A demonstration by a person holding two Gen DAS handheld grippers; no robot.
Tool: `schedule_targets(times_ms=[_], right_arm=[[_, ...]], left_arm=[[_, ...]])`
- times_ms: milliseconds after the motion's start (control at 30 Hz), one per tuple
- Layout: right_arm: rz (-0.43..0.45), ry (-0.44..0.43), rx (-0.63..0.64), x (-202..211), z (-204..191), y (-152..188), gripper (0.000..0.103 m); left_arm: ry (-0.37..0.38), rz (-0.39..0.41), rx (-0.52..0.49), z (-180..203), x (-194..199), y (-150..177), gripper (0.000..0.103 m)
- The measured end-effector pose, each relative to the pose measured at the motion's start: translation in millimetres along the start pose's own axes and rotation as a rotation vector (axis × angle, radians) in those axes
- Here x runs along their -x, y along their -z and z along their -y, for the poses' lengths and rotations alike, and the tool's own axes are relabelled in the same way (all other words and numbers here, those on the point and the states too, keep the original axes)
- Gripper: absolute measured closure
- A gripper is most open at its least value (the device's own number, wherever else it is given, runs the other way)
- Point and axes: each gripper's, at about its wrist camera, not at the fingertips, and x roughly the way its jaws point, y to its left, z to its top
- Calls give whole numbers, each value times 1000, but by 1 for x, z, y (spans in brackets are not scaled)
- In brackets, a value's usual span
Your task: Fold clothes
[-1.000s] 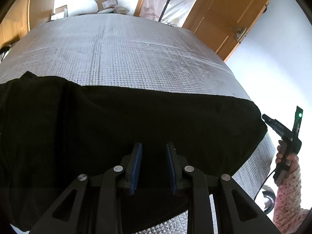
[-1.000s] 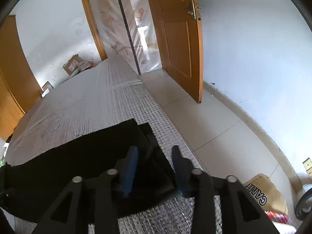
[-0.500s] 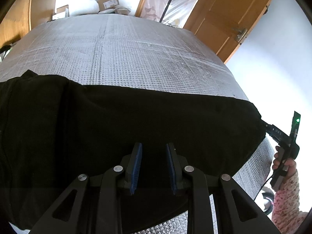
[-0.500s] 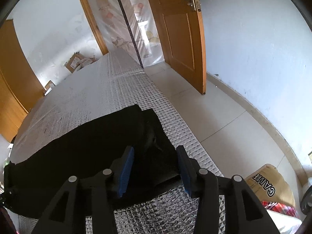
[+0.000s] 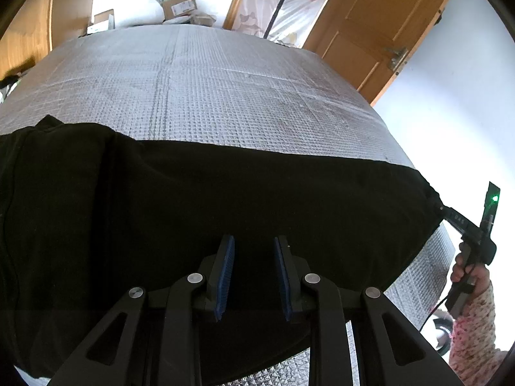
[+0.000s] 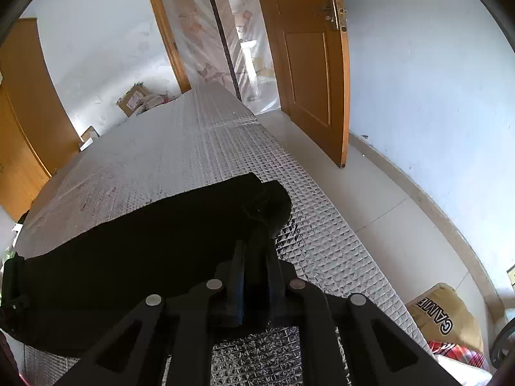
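Left wrist view: left tongs point(image 5: 253, 257) parted, blue pads point(image 5: 225, 267) with a clear gap between, gripping nothing, poised over the near edge of the black garment point(image 5: 199, 212). Garment spread wide across the near part of the silver quilted tabletop point(image 5: 199, 90), far edge fairly straight, left end bunched and rumpled. At the far right, right tongs point(image 5: 442, 207) touching the garment's right corner, held by a hand point(image 5: 466, 270) in a floral sleeve point(image 5: 473, 331). Beyond the tabletop, cardboard boxes point(image 5: 178, 4) and a wooden door point(image 5: 379, 29).

Right wrist view: right tongs point(image 6: 256, 247) drawn narrow, clamped on dark fabric at the garment's point(image 6: 145, 244) right corner, which sits bunched up near the right edge of the tabletop point(image 6: 180, 148). Rest of the garment stretching left along the near side. To the right, tiled floor point(image 6: 379, 212), open door point(image 6: 309, 58), and a tan bag point(image 6: 441, 315) with black lettering in the lower corner.
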Motion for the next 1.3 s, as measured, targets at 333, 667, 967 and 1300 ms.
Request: schedule_targets(times_ms=[333, 667, 967, 1300], right_arm=[[74, -41, 51, 24, -25, -7, 93], [152, -156, 176, 59, -80, -17, 93], [167, -242, 277, 73, -131, -14, 93], [137, -341, 338, 73, -179, -6, 93]], left_arm=[[8, 4, 2, -3, 3, 1, 77], [22, 5, 13, -5, 4, 2, 77], [59, 7, 26, -8, 8, 4, 77], [91, 10, 20, -5, 13, 5, 77]])
